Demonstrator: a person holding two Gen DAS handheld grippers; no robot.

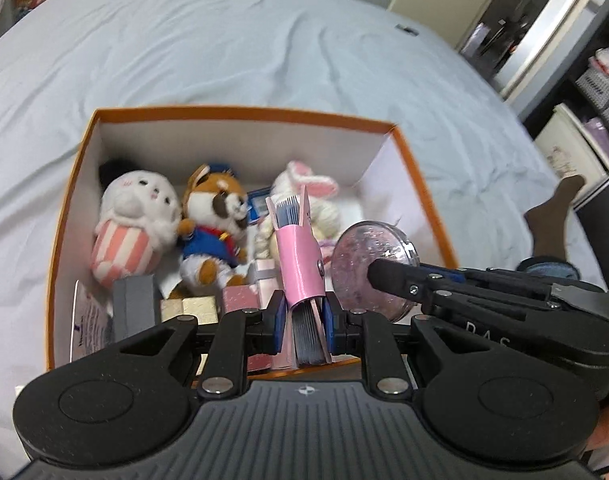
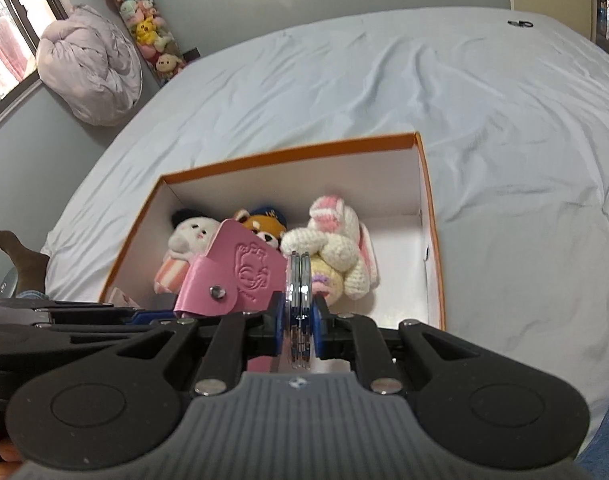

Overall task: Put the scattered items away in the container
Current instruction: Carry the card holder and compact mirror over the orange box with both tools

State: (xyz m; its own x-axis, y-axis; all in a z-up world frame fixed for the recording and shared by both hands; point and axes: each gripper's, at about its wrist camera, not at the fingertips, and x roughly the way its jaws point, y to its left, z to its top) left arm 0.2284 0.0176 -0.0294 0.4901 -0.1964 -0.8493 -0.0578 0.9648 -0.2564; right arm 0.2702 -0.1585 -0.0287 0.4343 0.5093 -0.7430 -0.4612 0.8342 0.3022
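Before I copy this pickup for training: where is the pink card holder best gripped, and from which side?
Grip the pink card holder at its open lower end, pads on the two flat faces, coming in endwise. It is thin and flat, and the left hand-held gripper holds it so.

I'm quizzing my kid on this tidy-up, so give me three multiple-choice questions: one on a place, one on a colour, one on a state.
1. Where are the plush toys?
A in the box
B on the sheet
C on the floor

2. What colour is the box rim?
A green
B orange
C black

3. What do the left tongs hold?
A nothing
B a plush toy
C a pink case

Answers:
1 A: the plush toys lie inside the box.
2 B: its edge is orange.
3 C: the left tongs are clamped on the pink case.
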